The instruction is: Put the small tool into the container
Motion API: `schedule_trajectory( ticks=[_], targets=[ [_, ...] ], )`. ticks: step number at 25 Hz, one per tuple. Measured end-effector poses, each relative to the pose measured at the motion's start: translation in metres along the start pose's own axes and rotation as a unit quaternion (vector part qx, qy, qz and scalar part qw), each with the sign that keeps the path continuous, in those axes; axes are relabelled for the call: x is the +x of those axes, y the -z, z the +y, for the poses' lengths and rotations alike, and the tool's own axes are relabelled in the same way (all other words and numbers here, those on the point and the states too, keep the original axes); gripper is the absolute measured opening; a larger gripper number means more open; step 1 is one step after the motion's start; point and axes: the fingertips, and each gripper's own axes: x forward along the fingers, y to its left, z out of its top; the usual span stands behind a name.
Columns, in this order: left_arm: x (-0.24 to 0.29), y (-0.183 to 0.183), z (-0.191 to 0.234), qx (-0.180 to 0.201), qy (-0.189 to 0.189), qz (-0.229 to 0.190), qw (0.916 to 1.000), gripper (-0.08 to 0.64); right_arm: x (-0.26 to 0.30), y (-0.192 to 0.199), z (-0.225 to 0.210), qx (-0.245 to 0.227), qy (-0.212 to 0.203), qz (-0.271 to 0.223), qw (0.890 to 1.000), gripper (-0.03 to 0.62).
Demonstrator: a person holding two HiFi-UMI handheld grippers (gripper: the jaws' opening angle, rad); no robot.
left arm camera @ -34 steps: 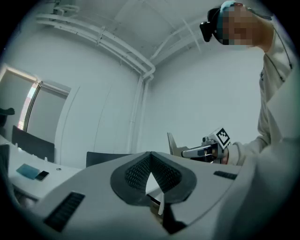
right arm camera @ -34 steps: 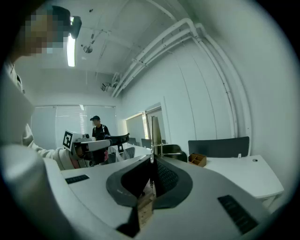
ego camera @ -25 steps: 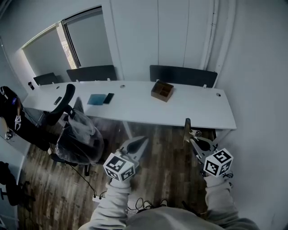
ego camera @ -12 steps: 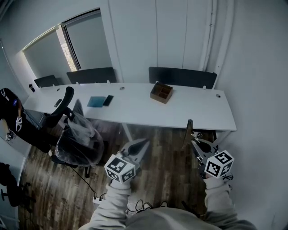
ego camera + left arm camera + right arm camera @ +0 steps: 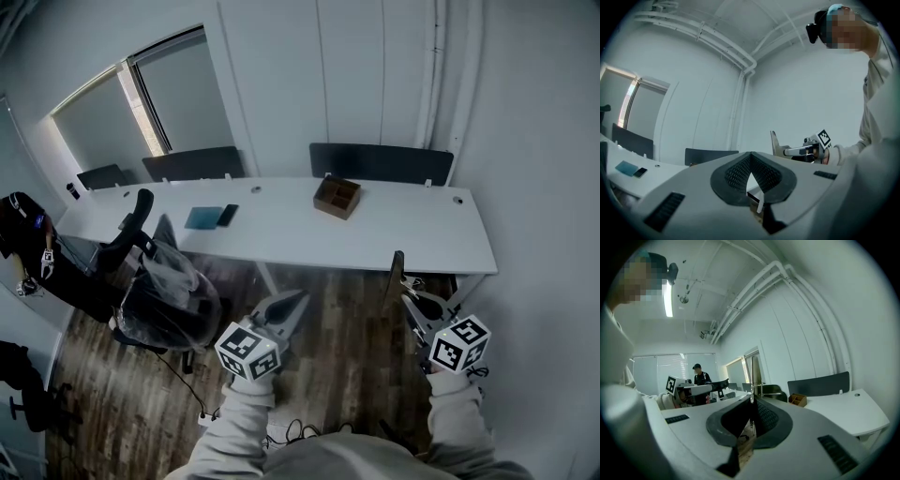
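Note:
A brown wooden container (image 5: 337,196) with compartments stands on the long white table (image 5: 394,234), toward its right half. In the right gripper view the container (image 5: 798,400) shows far ahead. I stand back from the table over the wood floor. My right gripper (image 5: 407,296) is shut on the small tool (image 5: 397,270), a thin flat blade that points upward. The blade (image 5: 751,378) rises edge-on between the jaws of my right gripper (image 5: 751,401). My left gripper (image 5: 298,300) is held at the same height, its tips together with nothing in them; the left gripper view shows these tips (image 5: 751,155) meeting.
An office chair under a plastic cover (image 5: 169,291) stands left of me. A blue notebook (image 5: 202,217) and a black phone (image 5: 227,215) lie on the table's left part. Dark chairs line the far side. A person (image 5: 21,234) is at far left. Cables lie on the floor.
The view has shifted a little, so the table sits slightly lower in frame. Both grippers stay shut and almost in place, the tool still in the right one.

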Motion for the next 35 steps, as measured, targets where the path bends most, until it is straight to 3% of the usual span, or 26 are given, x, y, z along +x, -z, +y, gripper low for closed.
schedule_trajectory(
  ticks=[4,11,18,22,28,31,35],
  targets=[
    [0.011,-0.011,-0.009,0.034,-0.007,0.009,0.9994,0.000,-0.008,0.001,-0.013,0.016,-0.003,-0.016,1.000,0.020],
    [0.037,-0.010,-0.025,0.033,0.001,0.010,0.9994,0.000,-0.025,0.000,-0.034,0.012,0.000,-0.019,1.000,0.020],
    [0.068,-0.015,-0.032,0.095,0.024,0.023,0.9949,0.000,-0.030,0.001,-0.062,0.003,0.014,-0.018,1.000,0.020],
    [0.082,-0.025,-0.016,0.120,0.016,-0.003,0.9927,0.000,-0.018,0.008,-0.084,0.002,0.018,-0.011,1.000,0.020],
    [0.119,-0.019,0.042,0.116,0.026,-0.030,0.9924,0.001,0.025,0.016,-0.120,-0.007,0.032,-0.003,0.999,0.020],
    [0.145,-0.006,0.091,0.099,0.033,-0.036,0.9939,0.002,0.062,0.019,-0.143,-0.016,0.039,0.006,0.999,0.020],
    [0.188,0.005,0.170,0.073,0.041,-0.021,0.9963,0.002,0.132,0.011,-0.175,0.007,0.043,0.013,0.999,0.020]
  ],
)
